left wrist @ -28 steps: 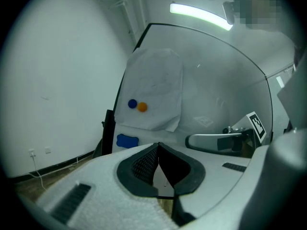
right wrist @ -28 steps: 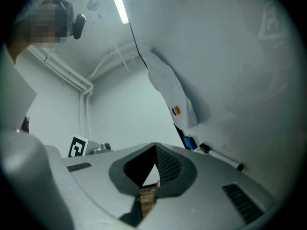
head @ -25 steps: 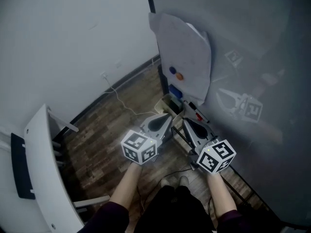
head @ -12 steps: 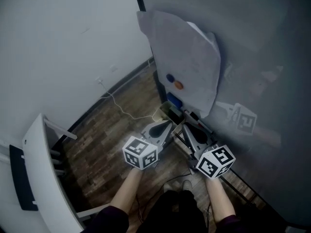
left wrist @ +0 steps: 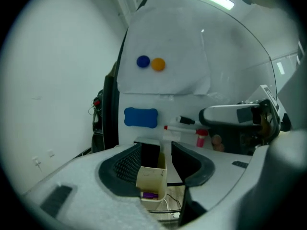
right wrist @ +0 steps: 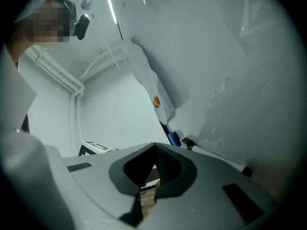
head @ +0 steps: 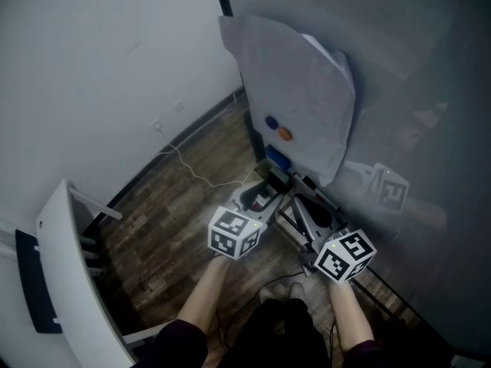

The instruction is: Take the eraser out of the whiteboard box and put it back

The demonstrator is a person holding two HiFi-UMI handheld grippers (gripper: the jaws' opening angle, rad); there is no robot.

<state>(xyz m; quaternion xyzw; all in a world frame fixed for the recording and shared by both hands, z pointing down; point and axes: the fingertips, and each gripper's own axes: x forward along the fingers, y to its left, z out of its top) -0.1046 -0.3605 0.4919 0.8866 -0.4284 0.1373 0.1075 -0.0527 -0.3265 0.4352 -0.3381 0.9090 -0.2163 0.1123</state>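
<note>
A corner of a room: white wall (head: 92, 67), wooden floor (head: 176, 205), and a whiteboard (head: 430, 90) standing on the right with a paper sheet (left wrist: 163, 47) hung over it.

The left hand-held gripper (left wrist: 156, 147) points at the board's lower edge. Its jaws are opening and stand spread on either side of a cream box (left wrist: 151, 177) without pressing on it. A dark block stands upright at the back of that box, and I take it for the eraser (left wrist: 149, 156). A small purple thing (left wrist: 149, 194) shows at the box's near foot. Beyond the box, on the board, are a blue bone-shaped pad (left wrist: 140, 118), a red-capped marker (left wrist: 184, 127) on the ledge, and a blue magnet (left wrist: 143, 61) beside an orange magnet (left wrist: 158, 63). The right hand-held gripper (right wrist: 154, 150) waits just to the right, its jaws pressed together at the tips on nothing.

The task looks to be at its start. The eraser sits in the box ungripped, so lifting it out and putting it back both remain.

Only the left gripper view looks into the box and shows the gap at the pads. The head view alone shows both grippers side by side above the floor. The right gripper view sees the board edge-on and nothing inside the box.
</note>
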